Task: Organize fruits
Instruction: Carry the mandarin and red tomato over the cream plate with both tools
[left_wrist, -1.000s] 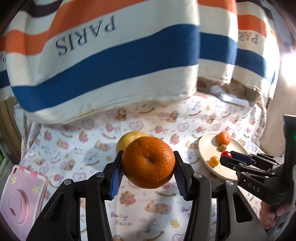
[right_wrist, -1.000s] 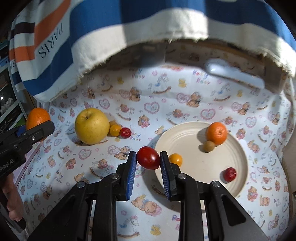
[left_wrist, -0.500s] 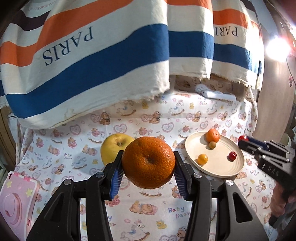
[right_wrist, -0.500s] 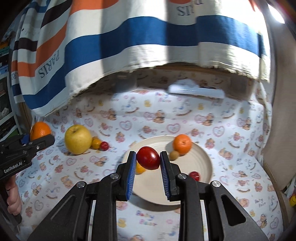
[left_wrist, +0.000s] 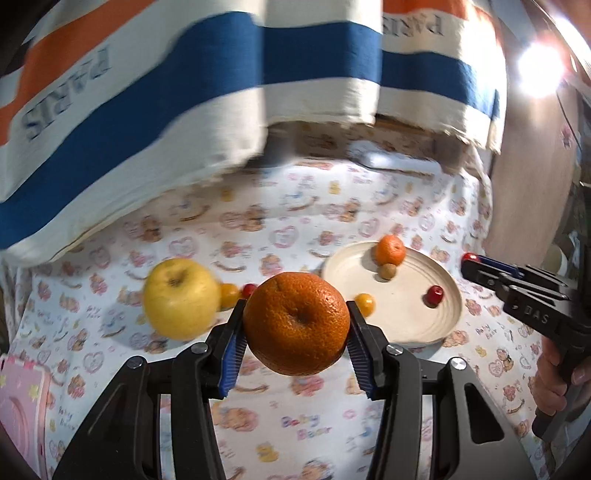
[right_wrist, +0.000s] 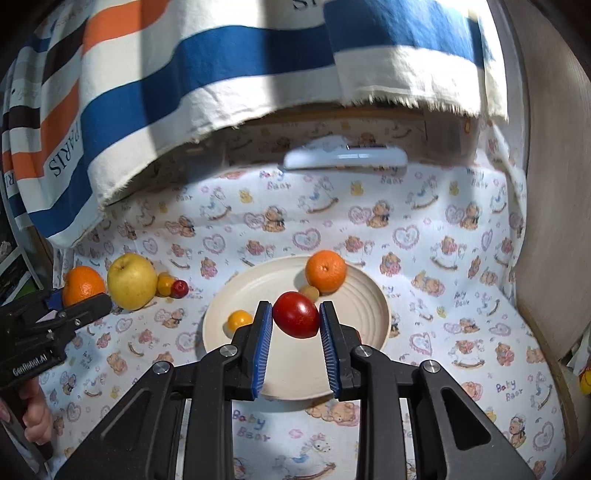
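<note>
Gripping a large round orange (left_wrist: 296, 328) between its blue ribbed pads, the left gripper (left_wrist: 295, 341) holds it above the bear-printed cloth (left_wrist: 306, 435). Ahead to its right lies the cream ribbed plate (right_wrist: 373, 295). The right gripper (right_wrist: 296, 325) clamps a glossy red tomato (right_wrist: 296, 314) over that plate, probably so both fruits join the others there.

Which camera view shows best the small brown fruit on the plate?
The right wrist view is sharper, but there the small brown fruit is partly hidden behind the red tomato. The left wrist view shows it whole, beside the small orange, though blurred.
</note>
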